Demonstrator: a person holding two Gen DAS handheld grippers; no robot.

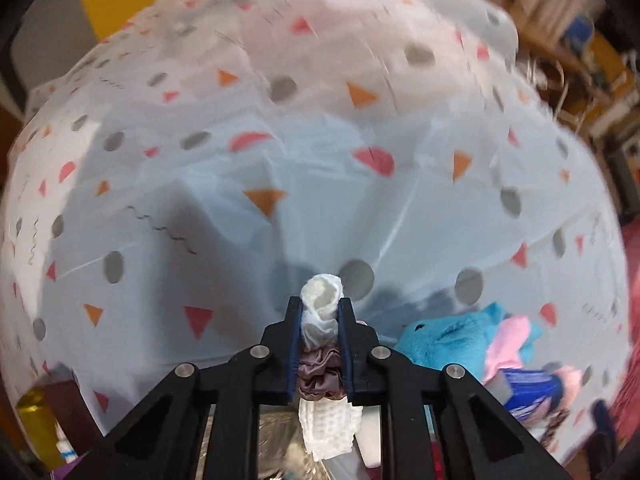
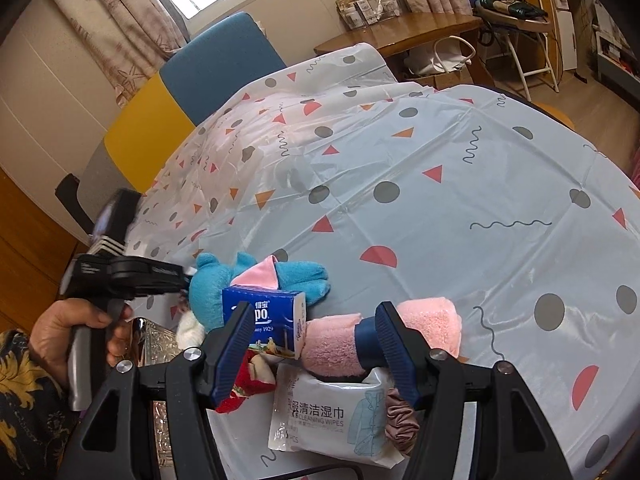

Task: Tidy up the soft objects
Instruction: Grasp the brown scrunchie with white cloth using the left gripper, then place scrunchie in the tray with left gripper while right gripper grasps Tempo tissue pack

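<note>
On the desk (image 2: 460,184) with its patterned cover, the left hand-held gripper (image 1: 320,320) is clamped on a white cloth roll (image 1: 320,300) and a brown scrunchie (image 1: 318,376), while the right hand-held gripper (image 2: 316,344) hangs open over a rolled pink towel (image 2: 424,320), touching nothing.

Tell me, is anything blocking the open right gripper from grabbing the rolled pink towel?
Partly. The right gripper hangs open over the rolled pink towel, but a blue tissue packet lies against the towel's left end, right by the left finger. The right finger's side looks clear.
</note>
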